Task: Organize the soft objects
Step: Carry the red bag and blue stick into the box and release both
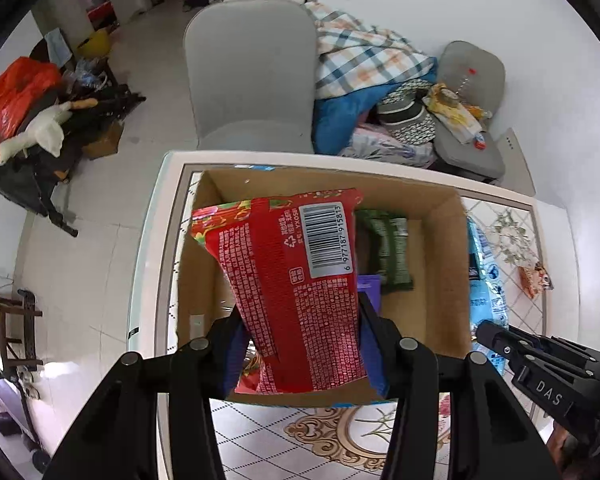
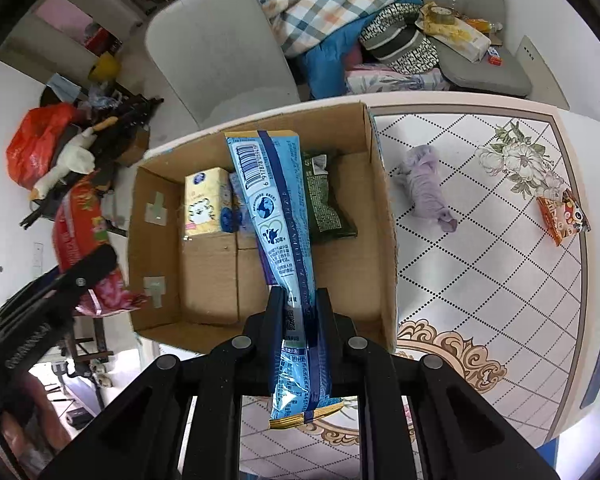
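The left gripper [image 1: 300, 320] clamps a red snack packet [image 1: 296, 288] — long axis pointing away over the cardboard box [image 2: 384, 216]. The right gripper [image 2: 298, 300] pinches a blue pouch [image 2: 276, 216] edge-on — lengthwise above the box.

left tool [image 1: 300, 344]: black, blue pads, silver rivets | right tool [image 2: 299, 312]: black, silver rivets

The red packet [image 1: 300, 292] and the blue packet [image 2: 284, 240] are glossy printed plastic film that creases and catches the light, while the cardboard box [image 2: 384, 240] around them is matt brown corrugated board with plain taped flaps. Both grippers look like matt black plastic with small round metal pins. The tabletop [image 2: 500, 280] is smooth and shiny with a printed pattern, and the purple cloth [image 2: 428, 192] on it is soft and wrinkled.
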Tool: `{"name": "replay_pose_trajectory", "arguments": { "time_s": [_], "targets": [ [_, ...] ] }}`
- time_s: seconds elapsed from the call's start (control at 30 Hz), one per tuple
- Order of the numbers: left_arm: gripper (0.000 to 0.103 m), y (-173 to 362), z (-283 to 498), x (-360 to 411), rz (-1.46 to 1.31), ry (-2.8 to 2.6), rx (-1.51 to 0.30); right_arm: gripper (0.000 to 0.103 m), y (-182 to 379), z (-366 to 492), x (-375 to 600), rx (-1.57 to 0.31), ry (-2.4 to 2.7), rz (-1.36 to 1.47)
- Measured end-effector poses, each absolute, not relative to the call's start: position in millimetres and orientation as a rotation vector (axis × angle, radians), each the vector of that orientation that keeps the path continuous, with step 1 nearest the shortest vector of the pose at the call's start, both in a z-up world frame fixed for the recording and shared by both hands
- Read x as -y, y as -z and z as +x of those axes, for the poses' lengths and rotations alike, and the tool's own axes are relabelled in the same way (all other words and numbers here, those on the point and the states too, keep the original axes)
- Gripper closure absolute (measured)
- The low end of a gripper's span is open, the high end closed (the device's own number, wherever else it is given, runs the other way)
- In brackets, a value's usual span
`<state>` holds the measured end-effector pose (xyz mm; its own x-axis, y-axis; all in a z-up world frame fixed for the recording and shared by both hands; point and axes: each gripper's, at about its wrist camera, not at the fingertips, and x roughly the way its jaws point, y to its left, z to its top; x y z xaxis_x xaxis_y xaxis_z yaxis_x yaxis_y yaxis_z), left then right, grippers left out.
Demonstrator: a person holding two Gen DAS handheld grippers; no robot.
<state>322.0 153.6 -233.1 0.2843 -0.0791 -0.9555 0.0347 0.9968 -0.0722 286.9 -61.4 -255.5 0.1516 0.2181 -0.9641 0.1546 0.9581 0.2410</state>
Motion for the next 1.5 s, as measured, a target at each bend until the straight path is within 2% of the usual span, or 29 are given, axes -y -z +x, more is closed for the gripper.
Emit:
{"name": "replay_pose_trajectory", "arguments": {
  "time_s": [0.5,0.83,0.9,0.97,1.03,1.1,1.23,1.3,1.33,1.37,1.43,1.5],
  "targets": [
    [0.057,360.8,351.7,-192.1,-0.004,0.032,-1.540,0.087,347.4,313.1,62.3,-1.520,0.101,0.301],
    [0.057,377.0,350.0,-187.2,0.021,0.036,-1.579,0.085,385.3,313.4,62.8,-1.567,0.174,0.271],
    [0.057,369.7,348.4,-187.2,0.009,0.040,-1.575,0.078,386.9,311.7,63.1,-1.574,0.171,0.276],
    [0.053,360.3,347.4,-184.4,0.000,0.036,-1.580,0.045,383.7,310.2,62.9,-1.568,0.156,0.305],
    [0.053,348.3,345.3,-183.0,-0.008,0.041,-1.555,0.033,375.9,309.0,62.0,-1.550,0.133,0.321],
    [0.042,336.1,344.1,-179.1,0.000,0.039,-1.529,0.033,366.3,307.9,59.2,-1.535,0.127,0.286],
    [0.031,304.3,326.7,-175.8,0.004,0.050,-1.466,0.033,349.5,303.4,52.9,-1.525,0.116,0.222],
    [0.017,294.2,319.8,-176.8,-0.006,0.053,-1.447,0.033,340.7,300.8,50.2,-1.514,0.103,0.191],
    [0.013,286.3,313.9,-176.8,-0.014,0.049,-1.432,0.030,336.6,299.2,49.7,-1.510,0.098,0.180],
    [0.009,285.2,313.7,-179.7,-0.014,0.045,-1.425,0.022,332.8,296.4,47.1,-1.505,0.089,0.172],
    [0.005,277.2,303.5,-181.7,0.003,0.025,-1.400,0.012,324.8,290.0,42.7,-1.491,0.073,0.146],
    [0.005,270.7,296.4,-183.6,0.000,0.017,-1.386,0.010,318.5,283.3,38.0,-1.479,0.060,0.121]
  ]
}}
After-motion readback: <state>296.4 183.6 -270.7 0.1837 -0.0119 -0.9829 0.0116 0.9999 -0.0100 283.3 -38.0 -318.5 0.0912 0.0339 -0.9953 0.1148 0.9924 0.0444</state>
